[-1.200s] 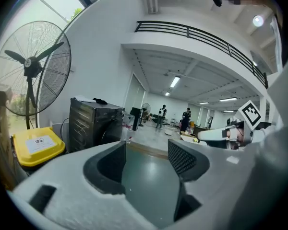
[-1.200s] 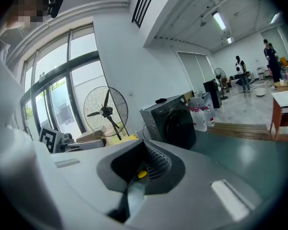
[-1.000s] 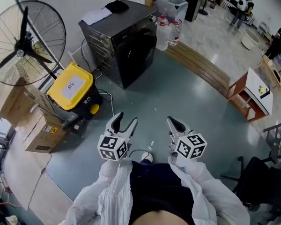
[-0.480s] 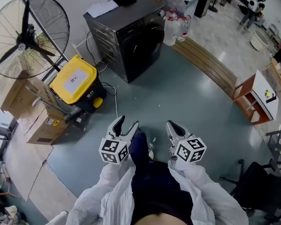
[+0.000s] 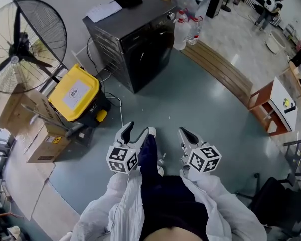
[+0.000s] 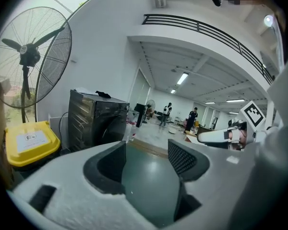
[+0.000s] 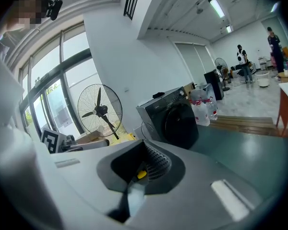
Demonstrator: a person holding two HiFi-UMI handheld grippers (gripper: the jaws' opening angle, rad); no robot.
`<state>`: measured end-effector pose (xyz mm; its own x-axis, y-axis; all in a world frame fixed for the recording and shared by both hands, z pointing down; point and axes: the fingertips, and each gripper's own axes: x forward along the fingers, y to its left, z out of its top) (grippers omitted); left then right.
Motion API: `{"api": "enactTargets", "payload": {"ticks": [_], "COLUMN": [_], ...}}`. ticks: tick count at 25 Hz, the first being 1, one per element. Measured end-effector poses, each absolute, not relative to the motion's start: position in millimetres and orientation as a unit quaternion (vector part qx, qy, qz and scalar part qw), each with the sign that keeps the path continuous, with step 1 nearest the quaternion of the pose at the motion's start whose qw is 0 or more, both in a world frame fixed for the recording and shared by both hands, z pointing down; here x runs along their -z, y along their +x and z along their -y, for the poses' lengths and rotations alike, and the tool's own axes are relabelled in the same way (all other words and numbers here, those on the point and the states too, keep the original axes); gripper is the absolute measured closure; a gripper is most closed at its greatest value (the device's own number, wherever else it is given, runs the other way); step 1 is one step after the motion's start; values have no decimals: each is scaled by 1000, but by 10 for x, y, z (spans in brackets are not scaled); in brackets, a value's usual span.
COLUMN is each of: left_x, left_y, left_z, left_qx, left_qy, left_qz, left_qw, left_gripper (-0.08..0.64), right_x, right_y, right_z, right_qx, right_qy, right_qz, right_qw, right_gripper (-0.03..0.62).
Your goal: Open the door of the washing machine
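Observation:
The dark grey washing machine point(image 5: 133, 36) stands against the far wall, its round front door point(image 5: 151, 51) closed. Both grippers hang well short of it, over the floor near my body. In the head view my left gripper point(image 5: 134, 133) is open with nothing in it. The left gripper view shows bare floor between the spread fingers of this gripper point(image 6: 146, 157), and the machine point(image 6: 98, 121) far ahead. My right gripper point(image 5: 185, 134) is shut and empty. In the right gripper view the jaws of that gripper point(image 7: 144, 164) meet, and the machine's door point(image 7: 181, 126) lies a good way beyond.
Left of the machine are a yellow-lidded bin point(image 5: 75, 92), a large floor fan point(image 5: 20, 46) and cardboard boxes point(image 5: 20, 117). Water bottles point(image 5: 186, 31) stand at its right, and a low wooden strip point(image 5: 220, 69) runs away from them. A small table point(image 5: 273, 104) and an office chair point(image 5: 276, 195) are at the right.
A dark trouser leg and shoe have stepped forward between the grippers, and the view has shifted a little. Both grippers keep their pose and jaw state.

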<state>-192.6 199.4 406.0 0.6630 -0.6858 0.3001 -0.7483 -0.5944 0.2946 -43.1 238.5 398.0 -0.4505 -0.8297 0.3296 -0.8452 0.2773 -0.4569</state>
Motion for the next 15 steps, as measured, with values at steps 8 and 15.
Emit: {"api": "enactTargets", "payload": {"ticks": [8,15], "left_x": [-3904,-3740], "left_y": [-1812,-1741], "left_z": [-746,380], "left_qx": [-60,-57], "left_qy": [891,898], "left_qz": [403,395], "left_qw": [199,182], "left_gripper": [293,293], "right_x": [-3768,-3667], "right_y": [-325,-248], "right_z": [-1143,-75], "right_qx": [-276,-265], "right_qy": [524,532], "right_qz": [805,804], "right_qw": [18,15], "right_gripper": [583,583]}}
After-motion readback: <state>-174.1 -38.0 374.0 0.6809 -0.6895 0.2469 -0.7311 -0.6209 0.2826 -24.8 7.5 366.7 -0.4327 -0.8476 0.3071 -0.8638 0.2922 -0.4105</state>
